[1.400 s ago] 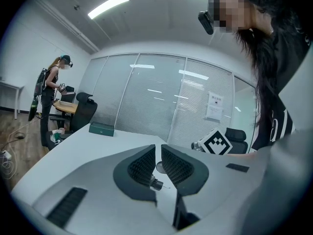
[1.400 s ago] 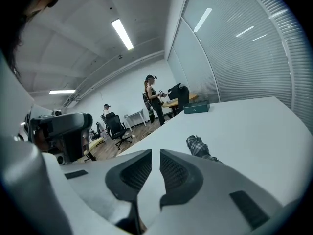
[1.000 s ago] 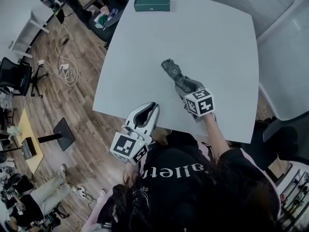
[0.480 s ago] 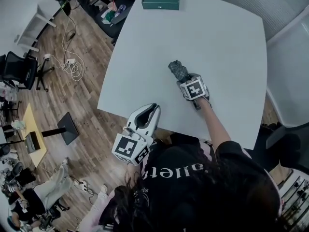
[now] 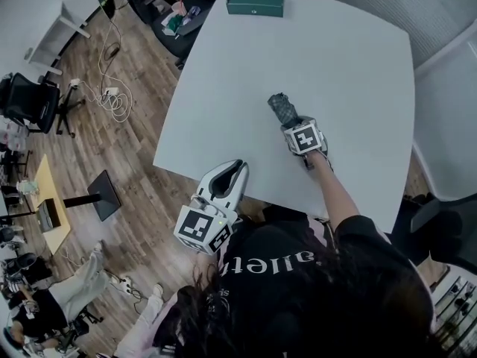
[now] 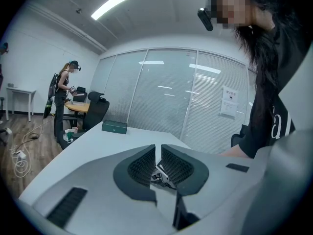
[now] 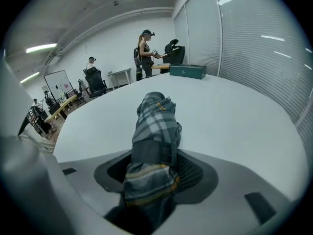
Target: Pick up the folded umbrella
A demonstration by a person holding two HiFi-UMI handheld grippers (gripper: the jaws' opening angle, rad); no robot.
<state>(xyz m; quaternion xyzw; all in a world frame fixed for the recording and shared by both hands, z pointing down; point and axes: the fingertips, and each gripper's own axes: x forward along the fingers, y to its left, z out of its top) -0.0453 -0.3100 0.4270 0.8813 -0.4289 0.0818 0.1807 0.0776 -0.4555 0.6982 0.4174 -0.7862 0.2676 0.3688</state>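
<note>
The folded plaid umbrella (image 5: 282, 108) lies on the white table (image 5: 350, 66), its far end pointing away from me. My right gripper (image 5: 292, 125) sits over its near end, tilted down. In the right gripper view the umbrella (image 7: 155, 126) runs between the jaws, which are closing; the right pad is close against it and a dark gap shows on the left side. My left gripper (image 5: 237, 167) hangs shut and empty off the table's near edge. In its own view the left gripper (image 6: 157, 153) has its pads almost together with nothing between them.
A dark green box (image 5: 256, 0) rests at the table's far edge, also seen as the green box (image 6: 114, 127) in the left gripper view. Office chairs, cables and other people occupy the wooden floor to the left. A glass partition runs behind the table.
My right gripper has come down and forward with the umbrella, which now rests flat on the table. The left gripper has stayed where it was.
</note>
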